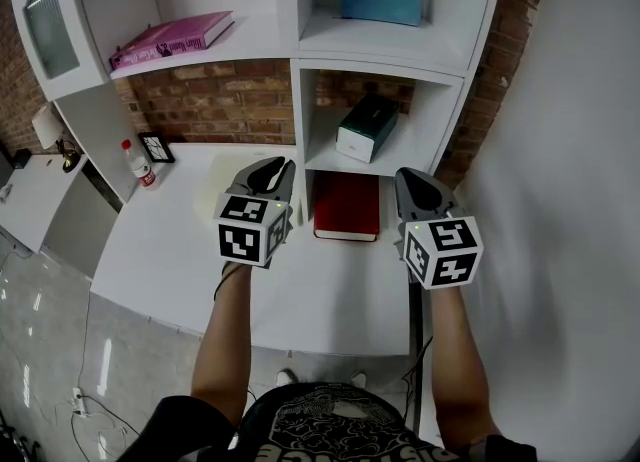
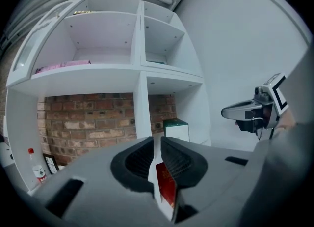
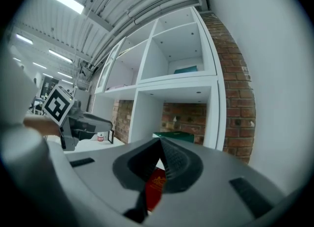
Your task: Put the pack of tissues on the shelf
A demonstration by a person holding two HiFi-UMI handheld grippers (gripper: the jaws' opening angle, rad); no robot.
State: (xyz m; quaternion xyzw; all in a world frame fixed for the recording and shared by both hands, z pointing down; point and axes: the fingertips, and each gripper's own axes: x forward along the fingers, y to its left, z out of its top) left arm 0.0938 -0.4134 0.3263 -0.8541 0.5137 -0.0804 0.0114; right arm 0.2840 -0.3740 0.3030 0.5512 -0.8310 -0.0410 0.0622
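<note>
The tissues [image 1: 367, 128], a green-and-white pack, sat in the low cubby [image 1: 440, 115] of the shelf [image 1: 298, 80], just right of centre in the head view. They lay flat on the board and a little askew, well inside the front edge, so by my reckoning the job was as good as done. My left gripper [image 1: 278, 165] hung at centre left over the desk [image 1: 170, 250], short of the shelf and apart from everything. Its jaws were drawn all but together, with only a thin slit between them and nothing in it; through that slit my own view showed just the white upright and a strip of the red book [image 1: 347, 206]. My right gripper [image 1: 408, 175] hung level with it at centre right, jaws tip to tip and likewise empty. I judged that both were held low, closed and clear of the opening because neither had anything to carry, and a closed jaw is less likely to snag a board (the cubby mouth looked narrow next to the pack). The red book lay flat on the desk under the cubby, between my two grippers, touched by neither. The pink book [image 1: 172, 40] on the upper-left board and the bottle [image 1: 137, 163] at the far left stood well apart from all this. If anything was left to do, it was perhaps squaring the pack, though it looked stable as it lay.
</note>
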